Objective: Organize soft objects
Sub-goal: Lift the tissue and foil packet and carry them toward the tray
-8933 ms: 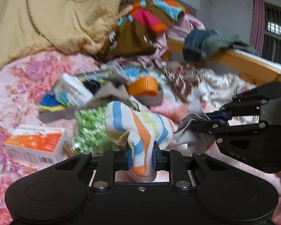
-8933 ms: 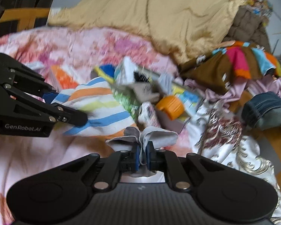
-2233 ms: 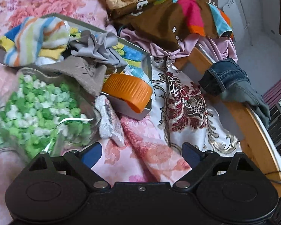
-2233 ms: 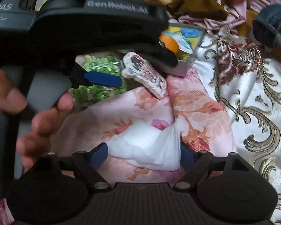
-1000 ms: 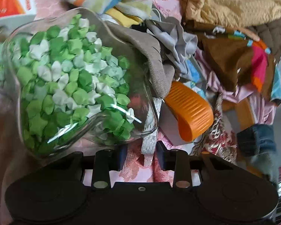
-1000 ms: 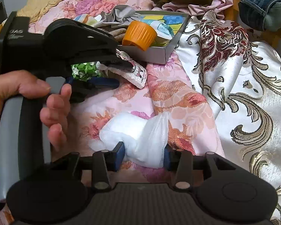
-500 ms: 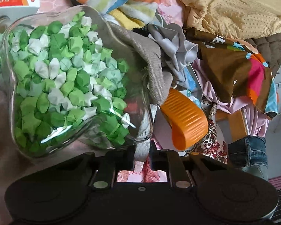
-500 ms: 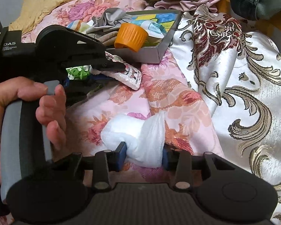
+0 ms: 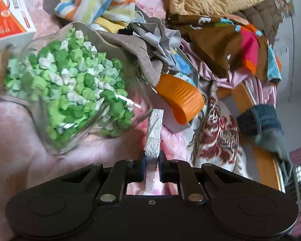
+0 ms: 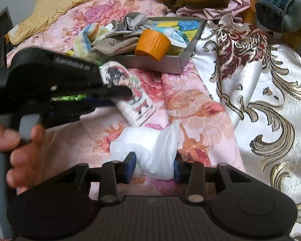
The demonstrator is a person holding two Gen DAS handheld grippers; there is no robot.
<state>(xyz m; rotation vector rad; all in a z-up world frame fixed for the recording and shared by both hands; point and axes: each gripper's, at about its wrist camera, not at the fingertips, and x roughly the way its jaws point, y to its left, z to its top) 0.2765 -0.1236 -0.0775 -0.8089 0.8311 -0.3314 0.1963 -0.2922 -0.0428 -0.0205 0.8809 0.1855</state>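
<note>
The left hand-held gripper (image 9: 151, 161) pinches a patterned sock (image 9: 154, 134) edge-on beside the jar (image 9: 66, 92); the right hand-held gripper (image 10: 153, 165) brackets a white cloth (image 10: 150, 148) on the bed (image 10: 190, 104), fingers not fully closed.

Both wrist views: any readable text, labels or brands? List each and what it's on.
Left tool body, seen from the right wrist: white embossed brand line, motion-blurred, not legible.
Orange and white carton, left wrist view: printed lines and small icons, too small and blurred to read.
Patterned sock held in the left tool: dark printed marks, no readable letters.
Grey box, orange cap: no text visible.
Nothing else carries readable text.
</note>
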